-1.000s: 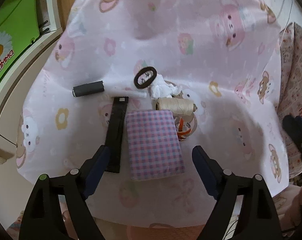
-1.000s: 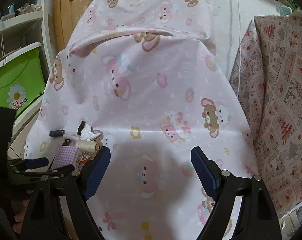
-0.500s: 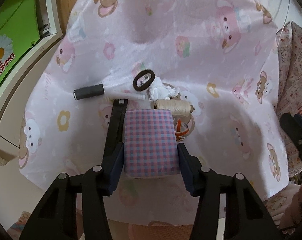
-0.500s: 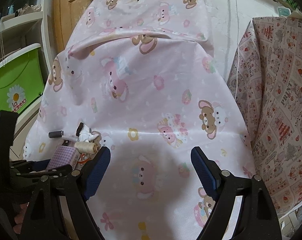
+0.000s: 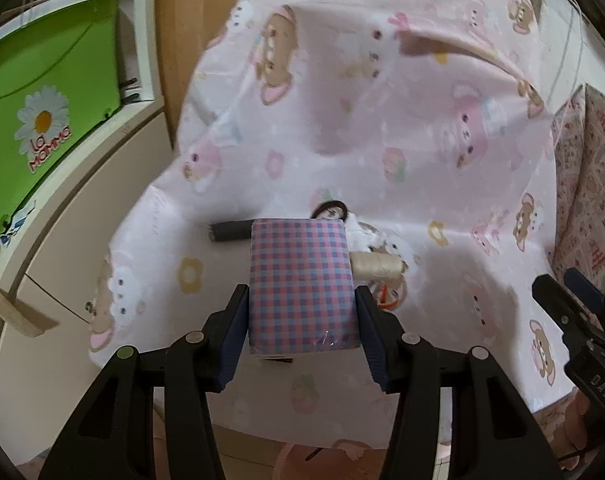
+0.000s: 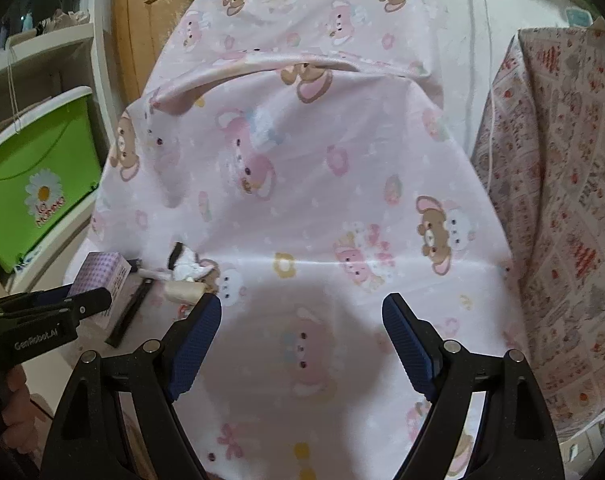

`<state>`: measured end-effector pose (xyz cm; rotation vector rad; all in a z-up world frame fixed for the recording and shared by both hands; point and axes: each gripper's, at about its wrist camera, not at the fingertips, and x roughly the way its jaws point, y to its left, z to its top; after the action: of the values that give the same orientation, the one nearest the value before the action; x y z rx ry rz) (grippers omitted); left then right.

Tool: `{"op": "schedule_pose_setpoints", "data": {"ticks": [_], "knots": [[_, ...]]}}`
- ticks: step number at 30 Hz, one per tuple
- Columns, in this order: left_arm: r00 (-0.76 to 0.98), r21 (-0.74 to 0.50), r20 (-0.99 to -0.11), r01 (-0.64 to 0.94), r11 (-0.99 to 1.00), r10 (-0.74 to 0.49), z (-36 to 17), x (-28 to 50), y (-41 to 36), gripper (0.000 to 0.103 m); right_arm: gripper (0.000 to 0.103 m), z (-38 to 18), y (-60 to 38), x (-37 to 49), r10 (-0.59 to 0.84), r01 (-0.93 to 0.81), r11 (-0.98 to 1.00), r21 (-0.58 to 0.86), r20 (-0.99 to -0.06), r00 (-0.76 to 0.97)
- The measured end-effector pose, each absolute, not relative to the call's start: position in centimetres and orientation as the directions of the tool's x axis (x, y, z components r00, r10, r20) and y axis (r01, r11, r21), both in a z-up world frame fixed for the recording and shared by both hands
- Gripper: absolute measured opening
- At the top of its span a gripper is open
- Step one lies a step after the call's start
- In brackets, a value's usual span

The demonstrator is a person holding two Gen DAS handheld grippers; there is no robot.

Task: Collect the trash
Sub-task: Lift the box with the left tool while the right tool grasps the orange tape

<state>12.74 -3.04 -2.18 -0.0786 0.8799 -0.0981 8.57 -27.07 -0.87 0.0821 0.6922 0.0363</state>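
My left gripper (image 5: 300, 332) is shut on a pink-and-blue checked packet (image 5: 302, 284) and holds it lifted above the pink bear-print cloth (image 5: 382, 120). The packet also shows in the right wrist view (image 6: 102, 280), raised off the cloth. Behind it lie a dark grey spool (image 5: 230, 231), a black hair ring (image 5: 330, 210), a crumpled white tissue (image 5: 362, 236), a cream thread spool (image 5: 378, 268) and an orange band (image 5: 386, 296). A black flat strip (image 6: 130, 308) lies on the cloth. My right gripper (image 6: 302, 332) is open and empty over the cloth's front.
A green bin with a daisy logo (image 5: 50, 120) stands on a white shelf at the left. A red-patterned cloth (image 6: 562, 200) covers furniture at the right. A wooden door (image 6: 142, 12) is behind the table.
My left gripper closed on the checked packet and lifted it off the cloth, uncovering the black strip beside it. The right gripper barely moved.
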Motion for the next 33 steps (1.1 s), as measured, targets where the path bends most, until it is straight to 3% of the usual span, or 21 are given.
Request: {"op": "schedule_pose_setpoints", "data": {"ticks": [8, 15, 25, 28, 31, 33], "knots": [[0.635, -0.138, -0.766, -0.004, 0.99, -0.104, -2.0, 12.8, -0.7, 0.05, 0.084, -1.5, -24.5, 9.6, 0.205, -0.168, 0.979, 0.12, -0.646, 0.735], [0.635, -0.15, -0.767, -0.037, 0.988, -0.093, -1.8, 13.0, 0.6, 0.05, 0.068, -4.4, -21.0, 12.1, 0.29, -0.272, 0.951, 0.146, -0.725, 0.625], [0.648, -0.121, -0.76, -0.066, 0.99, -0.049, -1.6, 13.2, 1.5, 0.051, 0.035, -8.7, -18.1, 15.5, 0.314, -0.292, 0.94, 0.177, -0.782, 0.538], [0.649, -0.123, -0.759, -0.061, 0.991, -0.054, -1.6, 13.1, 1.5, 0.05, 0.018, -8.9, -17.9, 15.5, 0.33, -0.303, 0.934, 0.189, -0.78, 0.531], [0.651, -0.12, -0.757, -0.058, 0.991, -0.054, -1.5, 13.0, 1.5, 0.05, 0.008, -8.6, -17.7, 15.2, 0.355, -0.319, 0.925, 0.207, -0.77, 0.53], [0.652, -0.121, -0.756, -0.059, 0.991, -0.054, -1.4, 12.9, 1.5, 0.05, 0.006, -8.2, -17.7, 14.9, 0.358, -0.324, 0.924, 0.203, -0.76, 0.543]]}}
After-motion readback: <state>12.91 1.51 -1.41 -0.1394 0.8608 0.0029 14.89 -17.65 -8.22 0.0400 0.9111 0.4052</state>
